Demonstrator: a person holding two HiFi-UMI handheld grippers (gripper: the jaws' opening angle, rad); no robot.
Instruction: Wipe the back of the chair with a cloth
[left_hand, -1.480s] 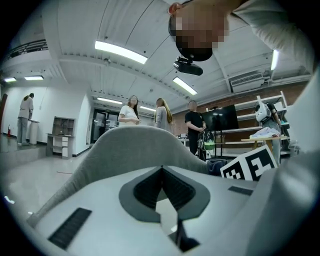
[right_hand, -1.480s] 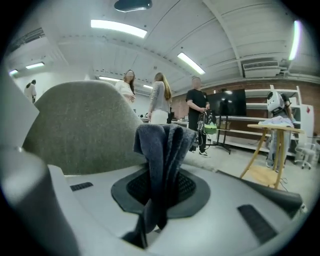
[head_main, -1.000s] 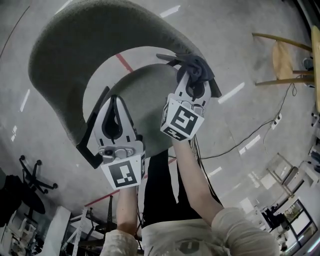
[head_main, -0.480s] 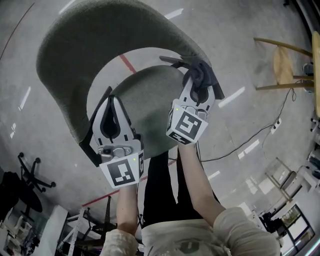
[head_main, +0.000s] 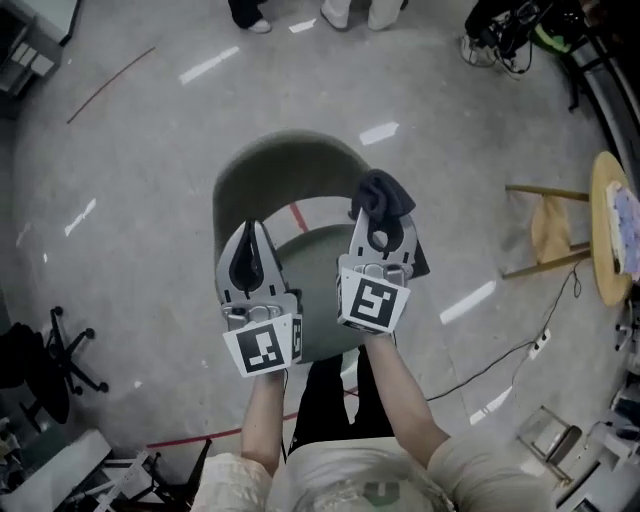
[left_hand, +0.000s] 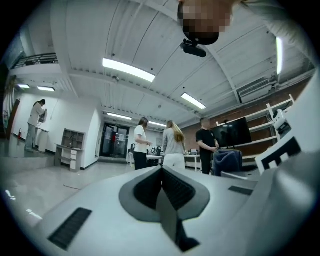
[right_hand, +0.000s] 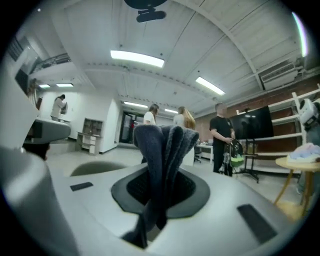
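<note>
- Right tongs (head_main: 379, 212) clamped on the dark cloth (head_main: 383, 190), which bunches out past the tips, just right of centre in head view.
- Left tongs (head_main: 250, 235) pressed together, nothing between them.
- Grey-green chair (head_main: 275, 165) at frame centre, behind both tongs.

The head view looks steeply down from high above the floor (head_main: 130, 250), with the chair (head_main: 290, 165) and both grippers at mid-frame, fairly near; the left gripper view rides on the left gripper (head_main: 250, 228), just behind its jaws, and faces almost level across the room, tipped up toward the ceiling lights (left_hand: 128, 70); the right gripper view sits likewise on the right gripper (head_main: 378, 205), the cloth (right_hand: 162, 150) close before its lens; both gripper views share the three standing people (left_hand: 172, 145) and the dark wall screen (left_hand: 231, 134); the round table (head_main: 610, 225) at the head view's right edge also shows in the right gripper view.
</note>
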